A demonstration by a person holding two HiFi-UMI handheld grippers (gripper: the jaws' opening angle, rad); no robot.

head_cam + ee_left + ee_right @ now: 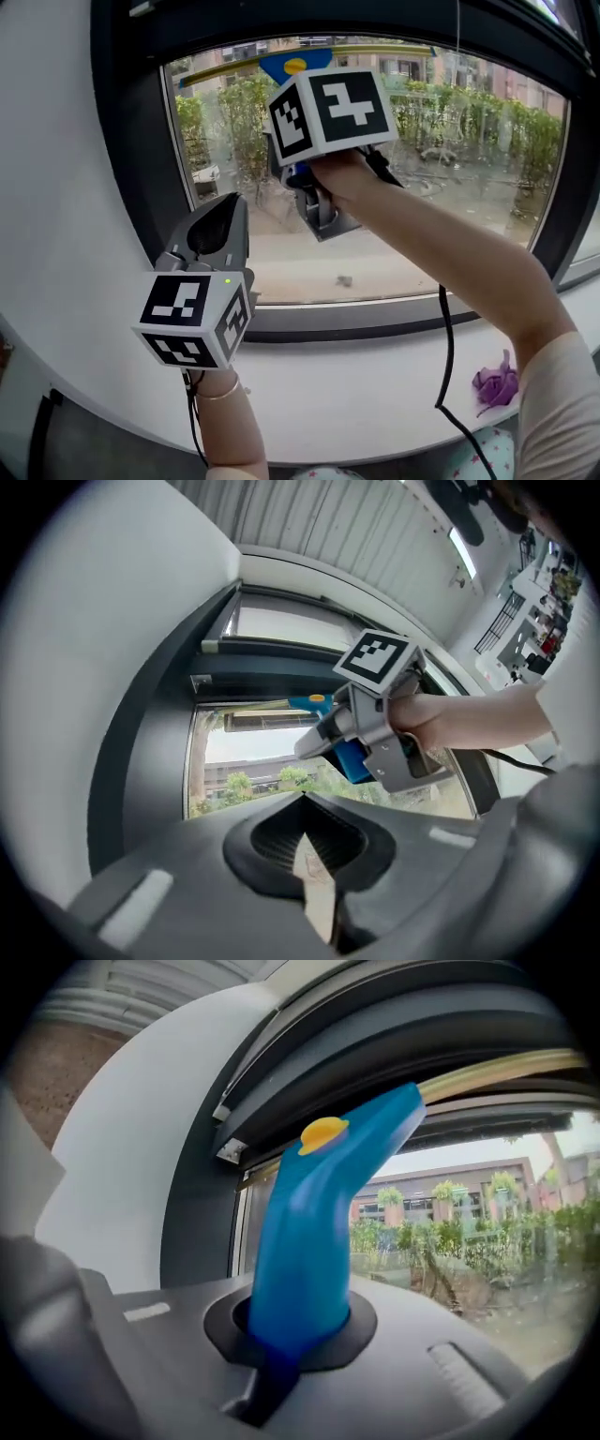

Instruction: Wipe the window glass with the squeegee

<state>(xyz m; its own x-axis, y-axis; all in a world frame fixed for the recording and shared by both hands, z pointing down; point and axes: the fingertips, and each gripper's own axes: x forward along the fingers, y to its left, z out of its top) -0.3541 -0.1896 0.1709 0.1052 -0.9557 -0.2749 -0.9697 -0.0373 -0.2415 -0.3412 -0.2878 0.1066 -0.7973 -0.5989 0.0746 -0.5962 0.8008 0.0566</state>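
The blue squeegee (295, 64) with a yellow button stands near the top of the window glass (422, 216). Its pale yellow blade (375, 49) runs along the upper edge of the pane. My right gripper (323, 112) is raised in front of the glass, shut on the squeegee's handle (314, 1241); the right gripper view shows the jaws closed round the blue shaft (295, 1335). My left gripper (220, 211) sits lower left, by the dark frame (131, 141), jaws shut and holding nothing (305, 827). From there the right gripper (328, 738) and squeegee head (317, 703) appear above.
A white sill (375, 375) runs below the window. On its right end lies a small purple object (495, 382). A black cable (448, 356) hangs from the right arm across the sill. Trees and buildings show through the glass.
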